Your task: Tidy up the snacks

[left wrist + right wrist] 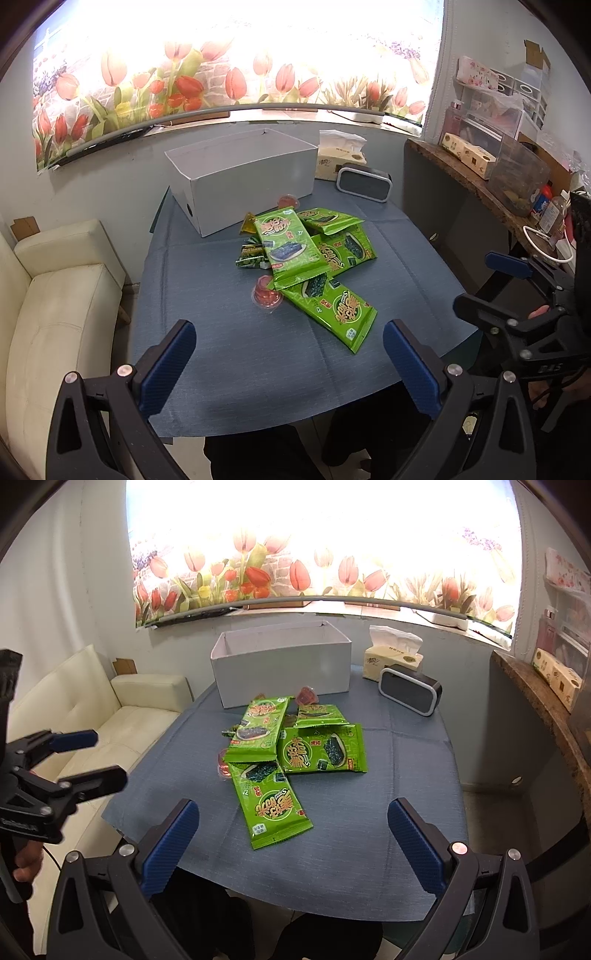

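Honestly, nothing's been picked up: the left gripper [290, 363] and right gripper [293, 843] both gape wide, empty, off the table's near edge. The seaweed packets [295, 746] lie heaped mid-table, overlapping, with the white box [282, 664] at the far edge. I'd worry that grabbing the nearest packet [271, 805] drags its neighbours or knocks the jelly cup [266, 295] rolling.

Both the left gripper [290, 363] and the right gripper [293, 843] had black plastic frames, silver screws at the pivots, and ribbed blue pads [168, 365] lining their jaws.
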`<state>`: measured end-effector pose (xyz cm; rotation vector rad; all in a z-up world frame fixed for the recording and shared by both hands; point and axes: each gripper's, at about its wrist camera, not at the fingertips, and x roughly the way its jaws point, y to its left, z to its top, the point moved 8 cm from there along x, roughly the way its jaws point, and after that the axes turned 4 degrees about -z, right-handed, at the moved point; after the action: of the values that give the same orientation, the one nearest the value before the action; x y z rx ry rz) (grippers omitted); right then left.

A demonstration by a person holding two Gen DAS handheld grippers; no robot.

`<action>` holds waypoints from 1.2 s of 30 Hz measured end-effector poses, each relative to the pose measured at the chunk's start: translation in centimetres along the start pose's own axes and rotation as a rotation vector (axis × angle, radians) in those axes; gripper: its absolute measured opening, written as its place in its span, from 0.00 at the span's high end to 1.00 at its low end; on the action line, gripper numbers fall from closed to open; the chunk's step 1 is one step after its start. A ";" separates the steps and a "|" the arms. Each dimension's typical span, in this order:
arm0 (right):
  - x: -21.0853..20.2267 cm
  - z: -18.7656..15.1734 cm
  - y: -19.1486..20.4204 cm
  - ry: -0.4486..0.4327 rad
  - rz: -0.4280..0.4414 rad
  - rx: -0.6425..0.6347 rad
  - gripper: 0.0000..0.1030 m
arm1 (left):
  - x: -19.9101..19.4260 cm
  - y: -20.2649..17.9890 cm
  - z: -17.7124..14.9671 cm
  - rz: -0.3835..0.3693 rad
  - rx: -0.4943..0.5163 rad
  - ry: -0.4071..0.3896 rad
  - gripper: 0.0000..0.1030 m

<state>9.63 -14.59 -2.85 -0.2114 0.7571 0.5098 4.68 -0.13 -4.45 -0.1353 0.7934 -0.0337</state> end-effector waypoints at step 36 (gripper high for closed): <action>14.1 -5.8 3.3 0.246 0.114 -0.158 0.29 | 5.8 2.6 0.0 -0.026 -0.126 0.073 0.00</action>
<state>13.10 -8.70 -16.83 -0.3845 0.9736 0.6609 8.69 1.96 -8.88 -0.2653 0.8673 -0.0130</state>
